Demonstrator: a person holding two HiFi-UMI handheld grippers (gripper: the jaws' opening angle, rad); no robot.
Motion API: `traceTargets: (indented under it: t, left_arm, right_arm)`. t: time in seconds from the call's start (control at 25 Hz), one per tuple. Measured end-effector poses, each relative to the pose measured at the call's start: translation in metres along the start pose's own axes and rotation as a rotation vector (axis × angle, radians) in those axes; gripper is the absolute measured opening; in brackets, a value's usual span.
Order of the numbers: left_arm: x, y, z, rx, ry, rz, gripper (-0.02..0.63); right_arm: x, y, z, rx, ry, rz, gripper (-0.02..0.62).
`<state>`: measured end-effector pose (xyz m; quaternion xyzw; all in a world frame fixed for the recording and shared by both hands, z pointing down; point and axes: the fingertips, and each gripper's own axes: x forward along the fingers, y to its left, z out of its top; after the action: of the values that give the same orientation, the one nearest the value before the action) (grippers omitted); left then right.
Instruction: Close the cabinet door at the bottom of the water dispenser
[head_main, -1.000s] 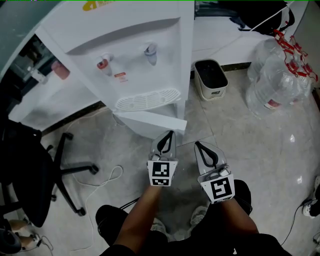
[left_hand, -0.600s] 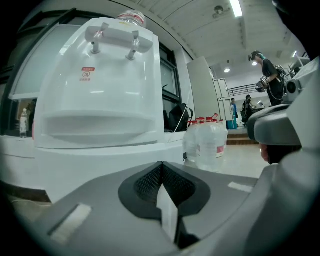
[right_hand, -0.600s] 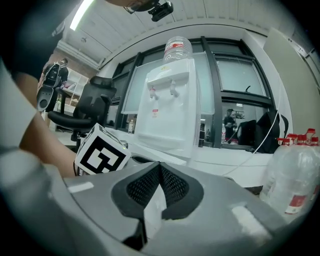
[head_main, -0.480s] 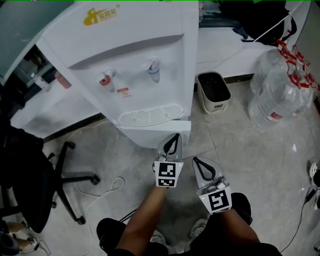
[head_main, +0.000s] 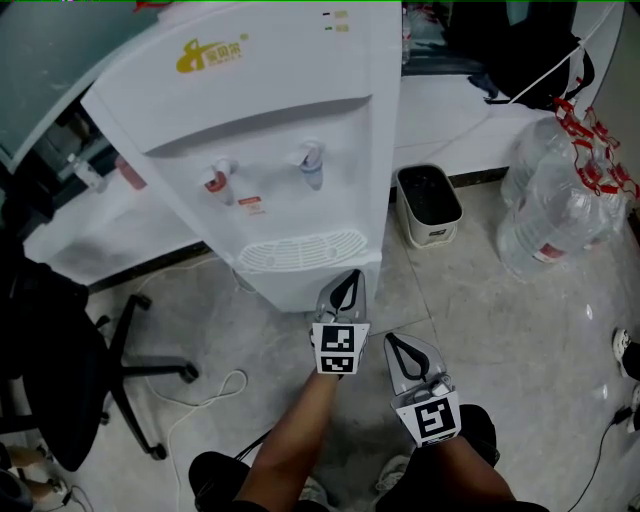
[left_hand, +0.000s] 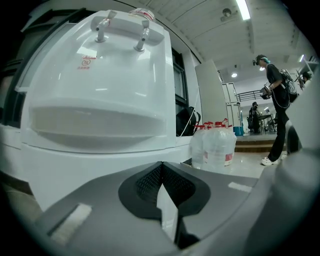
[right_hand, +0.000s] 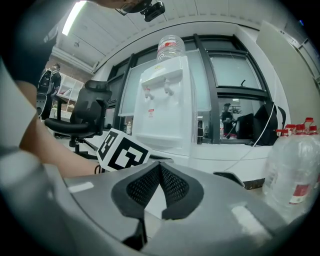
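Note:
The white water dispenser (head_main: 270, 120) stands ahead of me, and its bottom cabinet door (head_main: 300, 290) lies flush with the body below the drip tray. My left gripper (head_main: 344, 277) is shut, with its tip against the lower right part of that door. In the left gripper view (left_hand: 161, 165) the dispenser's front (left_hand: 95, 100) fills the frame at close range. My right gripper (head_main: 392, 340) is shut on nothing and hangs back over the floor, to the right of the left one. The right gripper view (right_hand: 160, 167) shows the dispenser (right_hand: 165, 110) farther off.
A small waste bin (head_main: 430, 205) stands right of the dispenser, and large water bottles (head_main: 560, 190) stand further right. A black office chair (head_main: 60, 360) is at the left, with a white cable (head_main: 215, 370) on the tiled floor. People (left_hand: 277, 100) stand far off.
The cabinet door has swung from wide open to flush with the dispenser. My left gripper has moved forward with it; the right one has dropped back slightly.

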<state>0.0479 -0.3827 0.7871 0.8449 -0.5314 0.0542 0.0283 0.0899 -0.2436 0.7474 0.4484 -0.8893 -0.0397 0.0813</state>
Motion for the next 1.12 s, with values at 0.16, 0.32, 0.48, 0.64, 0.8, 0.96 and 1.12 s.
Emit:
traceTargets:
  t: [0.16, 0.32, 0.48, 0.64, 0.8, 0.96, 1.12]
  left_arm:
    - [0.000, 0.000, -0.003, -0.018, -0.001, -0.002, 0.018]
    - [0.006, 0.004, -0.003, 0.000, -0.004, -0.002, 0.018]
    - [0.006, 0.009, -0.002, 0.002, -0.006, 0.002, 0.018]
    - [-0.004, 0.005, 0.004, -0.005, -0.023, -0.004, 0.018]
    - [-0.026, 0.003, 0.012, -0.017, -0.043, -0.005, 0.018]
    - [-0.060, 0.000, 0.035, -0.019, -0.040, -0.018, 0.018]
    - [-0.105, 0.005, 0.094, -0.060, -0.038, -0.017, 0.018]
  right_arm:
    - [-0.005, -0.002, -0.002, 0.010, 0.012, -0.012, 0.003]
    - [-0.008, -0.004, -0.004, -0.008, 0.021, -0.015, 0.003]
    - [-0.010, -0.004, -0.006, -0.006, 0.028, -0.022, 0.003]
    - [-0.008, -0.004, -0.006, -0.008, 0.026, -0.023, 0.003]
    - [-0.007, -0.001, 0.018, 0.027, -0.047, -0.013, 0.003]
    - [-0.010, 0.006, 0.061, 0.078, -0.070, -0.018, 0.003]
    - [-0.013, 0.005, 0.122, 0.068, -0.026, -0.026, 0.003]
